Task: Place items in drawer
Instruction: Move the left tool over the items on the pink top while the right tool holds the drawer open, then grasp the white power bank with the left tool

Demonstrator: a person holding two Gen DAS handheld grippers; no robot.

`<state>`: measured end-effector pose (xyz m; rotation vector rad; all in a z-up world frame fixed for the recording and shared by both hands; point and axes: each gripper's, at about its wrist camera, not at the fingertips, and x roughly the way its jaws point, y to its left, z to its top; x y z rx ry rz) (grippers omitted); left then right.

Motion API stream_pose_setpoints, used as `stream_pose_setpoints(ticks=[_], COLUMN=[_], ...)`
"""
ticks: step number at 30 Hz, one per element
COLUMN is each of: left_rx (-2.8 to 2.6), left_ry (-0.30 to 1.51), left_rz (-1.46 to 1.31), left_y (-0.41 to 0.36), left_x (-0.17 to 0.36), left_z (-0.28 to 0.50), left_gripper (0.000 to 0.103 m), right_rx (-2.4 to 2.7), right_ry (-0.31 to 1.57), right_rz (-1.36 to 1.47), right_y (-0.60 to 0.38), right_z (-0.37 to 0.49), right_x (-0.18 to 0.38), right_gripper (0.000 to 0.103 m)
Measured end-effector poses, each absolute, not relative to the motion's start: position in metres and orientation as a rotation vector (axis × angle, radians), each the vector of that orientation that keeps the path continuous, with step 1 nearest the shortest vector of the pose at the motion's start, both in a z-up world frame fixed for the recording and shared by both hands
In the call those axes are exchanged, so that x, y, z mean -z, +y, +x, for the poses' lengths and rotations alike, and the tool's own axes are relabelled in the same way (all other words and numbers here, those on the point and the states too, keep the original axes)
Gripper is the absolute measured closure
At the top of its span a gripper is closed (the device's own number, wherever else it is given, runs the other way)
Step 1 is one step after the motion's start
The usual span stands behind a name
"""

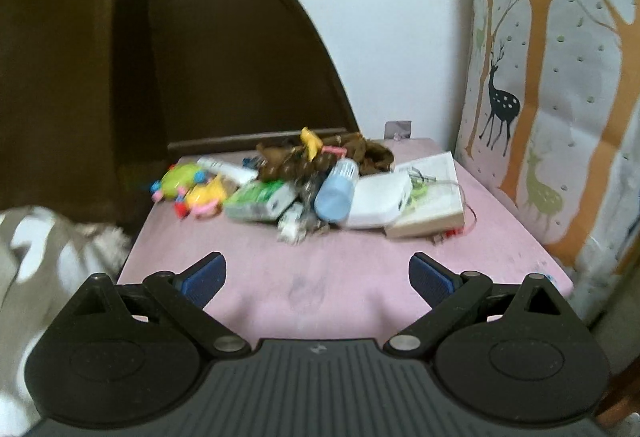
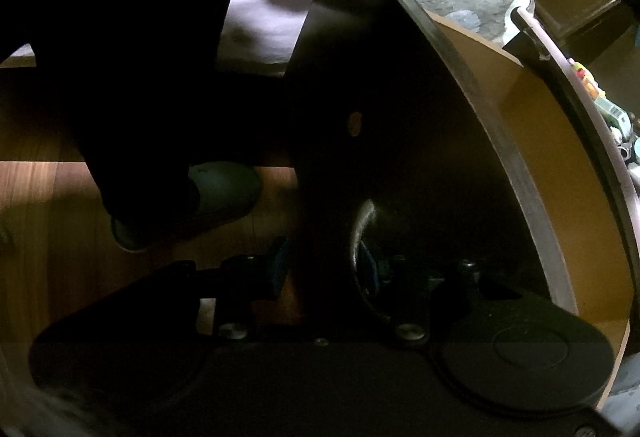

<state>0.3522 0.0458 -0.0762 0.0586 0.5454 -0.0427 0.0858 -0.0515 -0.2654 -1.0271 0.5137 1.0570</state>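
Toys point(image 1: 188, 189) left on table point(image 1: 320, 277); bottle point(image 1: 336, 189) centre; book point(image 1: 432, 197) right; headboard point(image 1: 200, 57) behind.

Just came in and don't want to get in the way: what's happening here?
A person with two handheld grippers is tidying clutter into a drawer. The left gripper hovers open and empty over the pink tabletop, facing a pile that includes a light blue bottle and a white case. The right gripper is down at the dark wooden drawer front, fingers around its metal handle. The drawer looks open.

Left gripper point(image 1: 318, 279) level, jaws wide apart and empty; right gripper point(image 2: 322, 269) pointed down, jaws parted
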Motion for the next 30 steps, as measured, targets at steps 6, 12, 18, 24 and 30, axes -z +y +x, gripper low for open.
stream_pose_setpoints(ticks=[6,12,18,24,30], left_rx=[0.083,0.110,0.150,0.168,0.163], left_ry=[0.562,0.615,0.672,0.747,0.773], left_rz=[0.081,0.084,0.080,0.007,-0.003], left_y=[0.033,0.031,0.032,0.036,0.036], left_x=[0.081,0.092,0.103,0.108,0.105], left_z=[0.418,0.474,0.505,0.529,0.525], left_gripper=[0.020,0.037,0.059,0.064,0.071], right_rx=[-1.065,-1.073,-1.078,-1.083,-1.089], right_ry=[0.502,0.491,0.482,0.473,0.468], right_rz=[-1.030,-1.035,-1.039,-1.045,-1.049], right_y=[-0.053,-0.054,-0.054,-0.055,-0.056], right_z=[0.085,0.085,0.084,0.082,0.083], right_x=[0.267,0.267,0.267,0.268,0.268], right_gripper=[0.063,0.063,0.063,0.060,0.060])
